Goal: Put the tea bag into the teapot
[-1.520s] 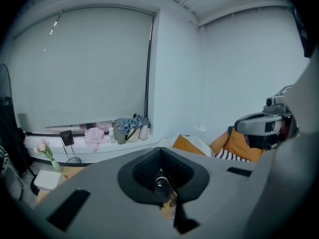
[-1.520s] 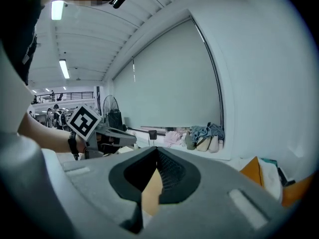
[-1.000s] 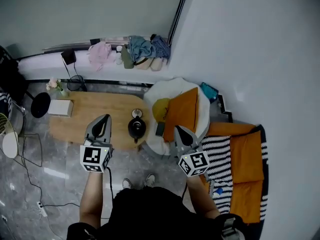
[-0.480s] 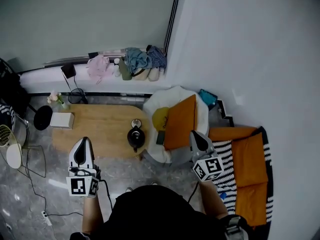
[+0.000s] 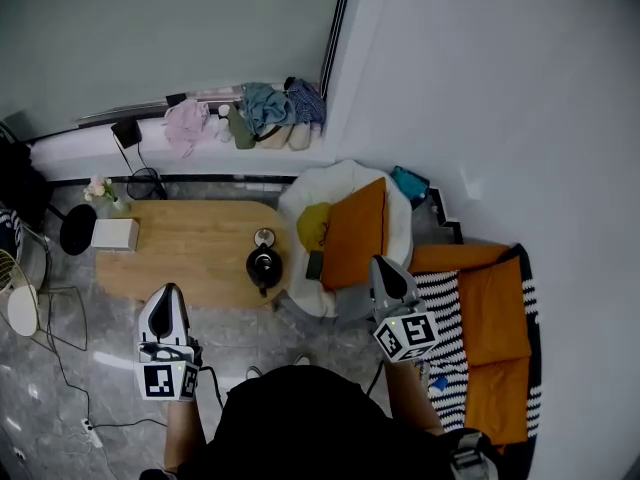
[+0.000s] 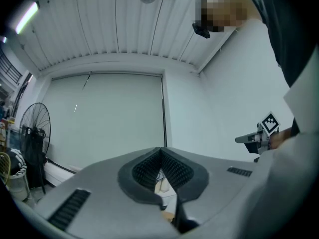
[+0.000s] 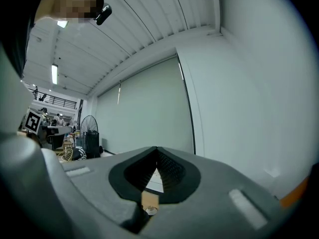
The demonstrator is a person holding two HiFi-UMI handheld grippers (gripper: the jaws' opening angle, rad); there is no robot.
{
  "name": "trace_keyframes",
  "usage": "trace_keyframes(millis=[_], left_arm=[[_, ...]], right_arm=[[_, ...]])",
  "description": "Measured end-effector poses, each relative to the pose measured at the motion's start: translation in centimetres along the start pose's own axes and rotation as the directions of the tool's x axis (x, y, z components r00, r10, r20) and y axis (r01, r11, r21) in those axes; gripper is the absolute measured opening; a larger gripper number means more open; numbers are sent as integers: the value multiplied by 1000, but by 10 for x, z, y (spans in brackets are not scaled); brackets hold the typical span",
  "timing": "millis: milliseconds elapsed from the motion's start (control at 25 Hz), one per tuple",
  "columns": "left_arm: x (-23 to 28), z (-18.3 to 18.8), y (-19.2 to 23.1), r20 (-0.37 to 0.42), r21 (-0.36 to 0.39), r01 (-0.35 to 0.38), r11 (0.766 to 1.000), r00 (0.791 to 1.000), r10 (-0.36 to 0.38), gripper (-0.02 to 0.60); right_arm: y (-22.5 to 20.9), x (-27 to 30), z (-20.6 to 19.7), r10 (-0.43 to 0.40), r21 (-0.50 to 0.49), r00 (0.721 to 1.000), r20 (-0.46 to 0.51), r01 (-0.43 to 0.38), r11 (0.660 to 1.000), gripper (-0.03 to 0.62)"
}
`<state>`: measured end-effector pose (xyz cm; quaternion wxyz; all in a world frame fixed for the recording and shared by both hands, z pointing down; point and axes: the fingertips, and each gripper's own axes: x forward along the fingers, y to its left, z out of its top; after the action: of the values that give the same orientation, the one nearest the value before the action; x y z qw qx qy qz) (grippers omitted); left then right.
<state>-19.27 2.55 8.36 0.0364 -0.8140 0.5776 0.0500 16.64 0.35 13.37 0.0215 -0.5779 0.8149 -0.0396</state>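
The black teapot stands near the right end of the wooden table, with a small round object just behind it. I cannot make out a tea bag in any view. My left gripper hovers over the floor in front of the table's near edge, jaws shut and empty. My right gripper is held to the right of the table, in front of the white chair, also shut with nothing in it. In both gripper views the jaws point up at the wall and ceiling, tips meeting: the left gripper and the right gripper.
A white box and a small flower vase sit at the table's left end. A round white chair with orange cushion stands right of the table. Striped and orange bedding lies far right. Clothes pile on the window ledge.
Both grippers have drawn back from the table toward the person; the left one dropped from over the table to the floor in front of it. Both stayed shut.
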Motion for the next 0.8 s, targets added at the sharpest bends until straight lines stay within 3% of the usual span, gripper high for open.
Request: trace_keyframes(millis=[400,600,800], left_arm=[[-5,-5,0,-13,14,-28,1000,1000,28,8],[-12,-2,4,1,3,-34,999,999,34,8],[-17,1,7,10,0,-39,999,999,39,8]], right_arm=[[11,9,4,23,21,1000,11,-23,1000,5],[23,12,4,57,-48,998,-24,-58,997,5],[33,14,15,71,-83,997,11,-70,994,5]])
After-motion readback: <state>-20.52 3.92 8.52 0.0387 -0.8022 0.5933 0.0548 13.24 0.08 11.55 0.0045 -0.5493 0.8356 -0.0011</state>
